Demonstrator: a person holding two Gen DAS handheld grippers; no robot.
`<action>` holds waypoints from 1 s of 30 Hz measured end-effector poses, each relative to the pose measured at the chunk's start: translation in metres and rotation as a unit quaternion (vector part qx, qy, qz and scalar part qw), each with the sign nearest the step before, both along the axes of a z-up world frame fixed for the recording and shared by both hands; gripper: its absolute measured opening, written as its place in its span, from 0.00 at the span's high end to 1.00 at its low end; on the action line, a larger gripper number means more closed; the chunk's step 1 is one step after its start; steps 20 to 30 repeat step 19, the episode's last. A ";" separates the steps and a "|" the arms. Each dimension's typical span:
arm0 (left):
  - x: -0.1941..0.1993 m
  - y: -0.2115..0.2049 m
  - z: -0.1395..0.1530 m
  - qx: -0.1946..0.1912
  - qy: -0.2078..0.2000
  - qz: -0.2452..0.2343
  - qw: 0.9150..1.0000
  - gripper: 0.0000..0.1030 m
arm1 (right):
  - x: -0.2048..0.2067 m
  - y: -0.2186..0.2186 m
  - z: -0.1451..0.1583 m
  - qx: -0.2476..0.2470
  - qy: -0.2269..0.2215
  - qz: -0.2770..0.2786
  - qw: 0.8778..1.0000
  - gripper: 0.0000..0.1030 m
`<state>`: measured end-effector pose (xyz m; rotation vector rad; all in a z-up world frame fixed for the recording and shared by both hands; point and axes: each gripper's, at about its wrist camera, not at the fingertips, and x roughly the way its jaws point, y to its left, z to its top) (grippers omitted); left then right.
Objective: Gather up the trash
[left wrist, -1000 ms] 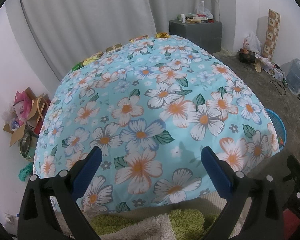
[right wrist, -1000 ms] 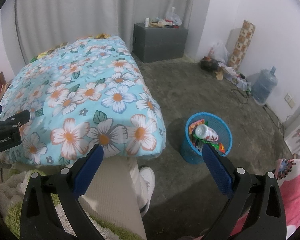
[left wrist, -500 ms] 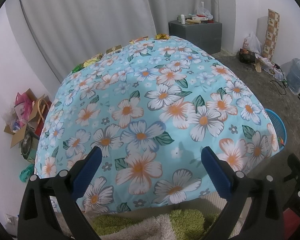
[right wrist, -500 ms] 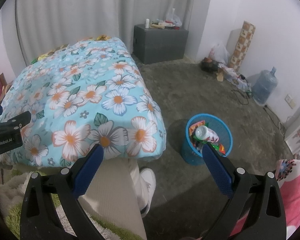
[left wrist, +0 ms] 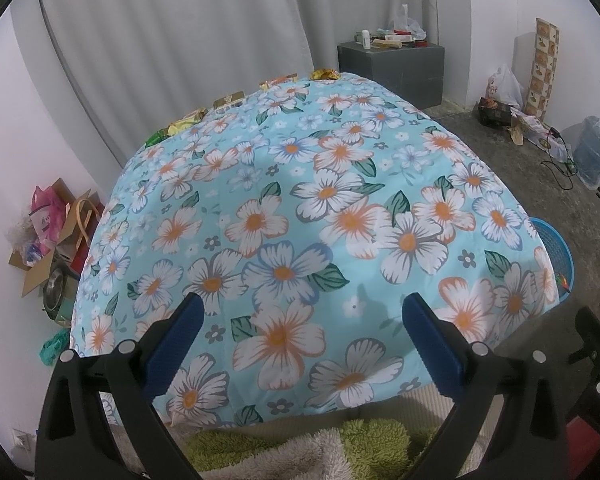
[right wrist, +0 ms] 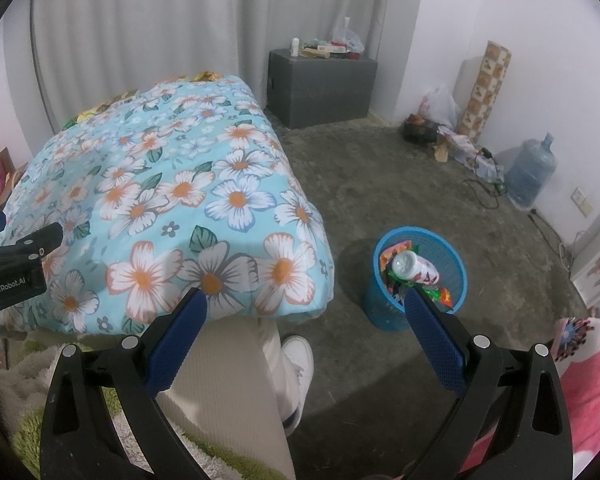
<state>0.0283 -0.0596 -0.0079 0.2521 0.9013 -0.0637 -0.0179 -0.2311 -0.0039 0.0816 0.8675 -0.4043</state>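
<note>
Left gripper (left wrist: pixel 300 316): blue-padded fingers spread wide, nothing between them, held above the near end of the light-blue quilt with white and orange flowers (left wrist: pixel 300 208), pointing along its length toward the grey pleated curtain (left wrist: pixel 180 40). Right gripper (right wrist: pixel 304 312): fingers likewise spread and empty, held off the quilt's right corner, aimed across bare concrete floor (right wrist: pixel 380 184); right fingertip overlapping the near rim of the round blue plastic mesh bin (right wrist: pixel 380 308) in the picture.

Left wrist view only: row of crumpled snack wrappers, yellow, green and brown (left wrist: pixel 228 100), lined along the far edge of the quilt by the curtain; open cardboard box stuffed with pink bags (left wrist: pixel 48 232) on the floor at left; only a sliver of the bin at the right edge, behind the quilt's corner.

Right wrist view only: bin seen whole, standing on the floor just right of the quilt's near corner, holding a white bottle lying on its side (right wrist: pixel 414 268) atop colourful wrappers. Person's leg in beige trousers (right wrist: pixel 228 384) and white shoe (right wrist: pixel 298 360) below the quilt's edge. Black body of the left gripper at far left. Pink plush (right wrist: pixel 588 376) at lower right.

In both: dark grey cabinet (right wrist: pixel 320 88) in the far corner, large blue water jug (right wrist: pixel 530 180) by the right wall, shaggy green and cream rug (left wrist: pixel 300 452) underneath.
</note>
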 end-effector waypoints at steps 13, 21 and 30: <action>0.000 0.000 -0.001 0.002 -0.001 0.000 1.000 0.06 | 0.002 0.003 0.000 0.002 -0.001 -0.002 1.000 0.08; -0.001 -0.001 -0.001 0.001 -0.001 0.000 1.000 0.06 | 0.002 0.004 0.000 0.002 -0.001 -0.002 1.000 0.08; -0.001 -0.001 -0.001 0.001 -0.001 0.000 1.000 0.06 | 0.002 0.004 0.000 0.002 -0.001 -0.002 1.000 0.08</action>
